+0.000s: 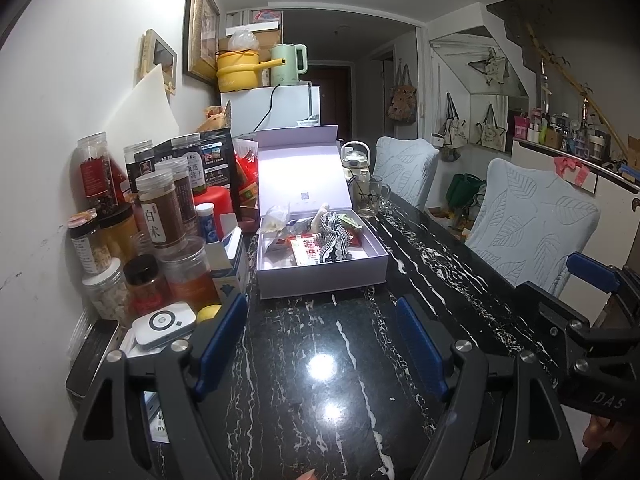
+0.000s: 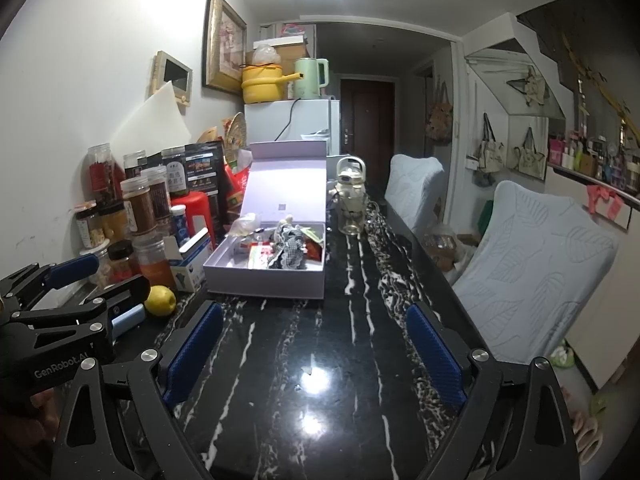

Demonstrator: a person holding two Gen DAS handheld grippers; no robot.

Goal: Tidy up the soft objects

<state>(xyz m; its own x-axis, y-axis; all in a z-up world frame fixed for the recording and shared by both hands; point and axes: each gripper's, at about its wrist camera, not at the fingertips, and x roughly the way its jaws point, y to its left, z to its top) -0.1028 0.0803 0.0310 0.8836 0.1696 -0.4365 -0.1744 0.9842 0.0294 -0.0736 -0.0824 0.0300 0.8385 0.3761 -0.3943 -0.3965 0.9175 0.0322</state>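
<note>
Left wrist view: left gripper (image 1: 322, 344) hovers over the glossy black marble table (image 1: 360, 360), white-veined; blue ribbed pads spread wide, nothing between them. Ahead, a rigid white box (image 1: 320, 276), hinged lid upright, holds a crumpled black-and-white checked ruffled cloth (image 1: 334, 242) among packets. Plastic jars (image 1: 160, 216) crowd the wall side.

Right wrist view: right gripper (image 2: 316, 348) likewise parted and empty above the table (image 2: 320, 400). Same box (image 2: 264, 280) ahead, the cloth (image 2: 290, 254) inside. Lemon (image 2: 160, 300) left, quilted leaf-pattern chair covers (image 2: 532, 264) right.

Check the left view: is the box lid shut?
No. The lid stands upright behind the open box, with a checkered cloth and packets visible inside.
</note>
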